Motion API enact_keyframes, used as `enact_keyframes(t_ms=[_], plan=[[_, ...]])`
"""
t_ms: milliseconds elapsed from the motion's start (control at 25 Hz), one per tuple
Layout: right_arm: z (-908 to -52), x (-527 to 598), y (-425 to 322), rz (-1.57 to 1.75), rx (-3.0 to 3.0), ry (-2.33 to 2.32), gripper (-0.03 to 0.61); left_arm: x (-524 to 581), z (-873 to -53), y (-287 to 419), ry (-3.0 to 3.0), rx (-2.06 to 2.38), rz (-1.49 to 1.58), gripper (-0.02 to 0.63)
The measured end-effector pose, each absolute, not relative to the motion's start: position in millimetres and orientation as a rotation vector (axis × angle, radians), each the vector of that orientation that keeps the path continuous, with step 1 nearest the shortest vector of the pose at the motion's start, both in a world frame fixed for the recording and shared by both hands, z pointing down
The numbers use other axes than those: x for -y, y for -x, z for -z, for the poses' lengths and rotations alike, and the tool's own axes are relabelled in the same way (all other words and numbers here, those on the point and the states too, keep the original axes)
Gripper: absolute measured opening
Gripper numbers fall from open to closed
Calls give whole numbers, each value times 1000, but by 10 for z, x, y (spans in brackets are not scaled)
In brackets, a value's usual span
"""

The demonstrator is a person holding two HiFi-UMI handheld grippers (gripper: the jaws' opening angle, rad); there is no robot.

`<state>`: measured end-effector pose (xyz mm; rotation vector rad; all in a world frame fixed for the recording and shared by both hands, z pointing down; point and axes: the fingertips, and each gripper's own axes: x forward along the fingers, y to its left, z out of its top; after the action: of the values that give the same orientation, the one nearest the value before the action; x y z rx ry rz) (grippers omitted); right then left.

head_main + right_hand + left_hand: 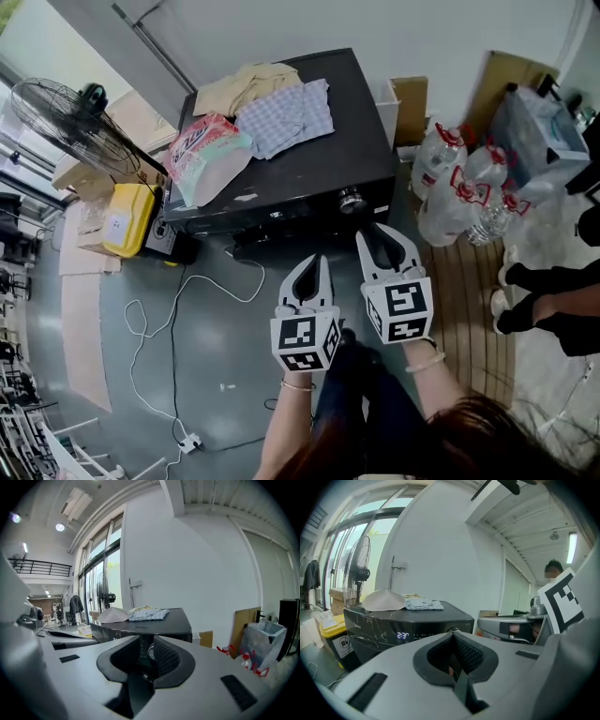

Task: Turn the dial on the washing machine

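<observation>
Atop the washing machine [314, 173] lie clothes [281, 108] and a bag [208, 155].

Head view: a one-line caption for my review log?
Left gripper and right gripper hover before the black washing machine, its dial untouched.

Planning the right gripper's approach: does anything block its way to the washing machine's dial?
Nothing visible does. The right gripper hangs just short of the dial at the front corner of the washing machine, only air between them. The clothes and bag lie farther back on top.
</observation>
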<state>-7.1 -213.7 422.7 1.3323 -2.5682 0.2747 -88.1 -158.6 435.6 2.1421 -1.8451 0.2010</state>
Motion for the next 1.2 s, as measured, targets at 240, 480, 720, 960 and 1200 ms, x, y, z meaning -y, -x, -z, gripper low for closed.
enact_keyframes(t_ms=[240, 480, 720, 960, 1200], plan=[[-4017, 2030, -20, -251, 2564, -1304, 103, 1500, -4129, 799, -2138, 1851, -197, 15], [-3772, 1940, -42, -238, 2591, -1275, 74, 1413, -3912, 785, -2125, 1863, -197, 15], [-3492, 1843, -39, -205, 2622, -1248, 57, 1324, -3656, 807, -2107, 1888, -164, 15], [-3262, 1689, 0, -167, 2647, -1229, 37, 1225, -3439, 801, -2113, 1902, -152, 15], [-3027, 1458, 19, -142, 2657, -1243, 28, 1066, -3142, 781, -2158, 1899, -139, 15]])
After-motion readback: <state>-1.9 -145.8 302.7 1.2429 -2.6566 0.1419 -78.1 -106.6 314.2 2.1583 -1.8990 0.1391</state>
